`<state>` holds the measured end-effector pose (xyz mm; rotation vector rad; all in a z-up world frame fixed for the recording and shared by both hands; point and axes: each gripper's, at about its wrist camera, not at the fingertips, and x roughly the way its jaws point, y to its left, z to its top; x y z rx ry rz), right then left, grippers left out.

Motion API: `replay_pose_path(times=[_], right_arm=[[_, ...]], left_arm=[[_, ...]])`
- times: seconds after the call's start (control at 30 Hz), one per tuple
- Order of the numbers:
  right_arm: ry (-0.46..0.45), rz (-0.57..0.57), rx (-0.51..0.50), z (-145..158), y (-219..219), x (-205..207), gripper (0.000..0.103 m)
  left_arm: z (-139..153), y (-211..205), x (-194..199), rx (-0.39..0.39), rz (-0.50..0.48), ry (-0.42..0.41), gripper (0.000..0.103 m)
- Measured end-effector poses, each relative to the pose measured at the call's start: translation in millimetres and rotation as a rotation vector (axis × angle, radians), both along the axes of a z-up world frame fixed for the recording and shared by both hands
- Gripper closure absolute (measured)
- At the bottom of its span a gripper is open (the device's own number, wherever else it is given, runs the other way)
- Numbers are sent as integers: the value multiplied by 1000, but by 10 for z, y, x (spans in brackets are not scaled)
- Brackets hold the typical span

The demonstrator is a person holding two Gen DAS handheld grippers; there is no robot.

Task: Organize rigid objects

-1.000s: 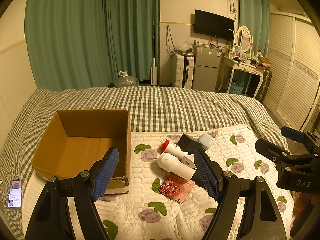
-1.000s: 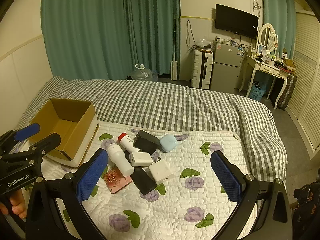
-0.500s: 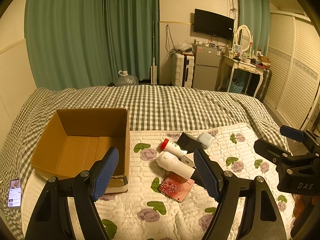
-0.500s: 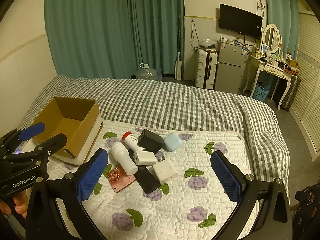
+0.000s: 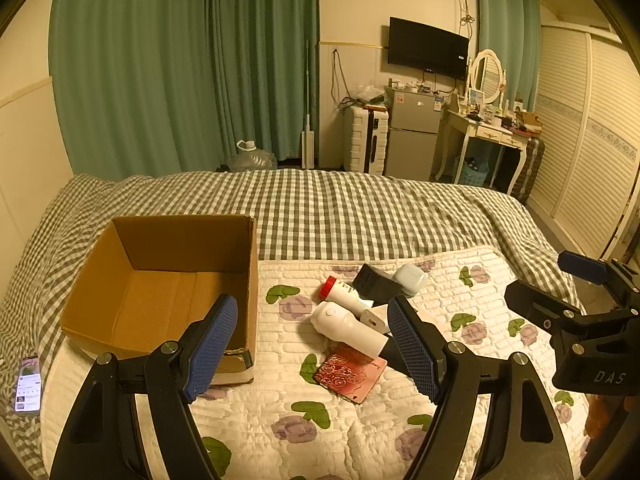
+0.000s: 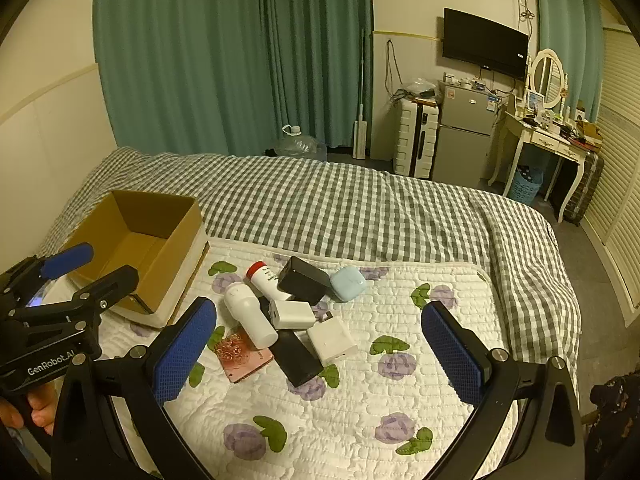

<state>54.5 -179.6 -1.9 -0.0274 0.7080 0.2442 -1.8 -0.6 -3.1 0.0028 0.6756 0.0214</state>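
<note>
A pile of small rigid objects lies on the flowered quilt [image 6: 400,400]: a white bottle [image 6: 250,316], a red-capped tube [image 6: 266,278], a black box [image 6: 302,280], a pale blue case [image 6: 348,284], two white adapters [image 6: 292,314], a flat black slab [image 6: 296,354] and a pink card [image 6: 242,354]. An open cardboard box [image 5: 168,280] stands left of the pile with nothing in it. My left gripper [image 5: 312,352] is open above the quilt's near edge, between box and pile. My right gripper [image 6: 316,356] is open, hovering nearer than the pile.
A phone [image 5: 27,384] lies on the checked blanket at the far left. Beyond the bed are green curtains, a water jug [image 6: 298,144], a white suitcase [image 6: 416,140], a small fridge [image 6: 464,132] and a dressing table [image 6: 548,136]. A hand [image 6: 28,408] holds the left gripper.
Both grippers have drifted slightly; the pile sits a little closer to the right camera's centre. Nothing has been touched or taken hold of.
</note>
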Motion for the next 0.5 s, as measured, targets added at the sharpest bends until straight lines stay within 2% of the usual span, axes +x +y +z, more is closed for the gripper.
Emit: replay_pose_path(times=[0.37, 0.5], right_arm=[[14, 16, -2, -66, 15, 5, 0], [6, -1, -36, -181, -31, 70, 0]], left_arm=[[-43, -83, 49, 3, -20, 11, 23], [-181, -110, 131, 3, -34, 48, 23]])
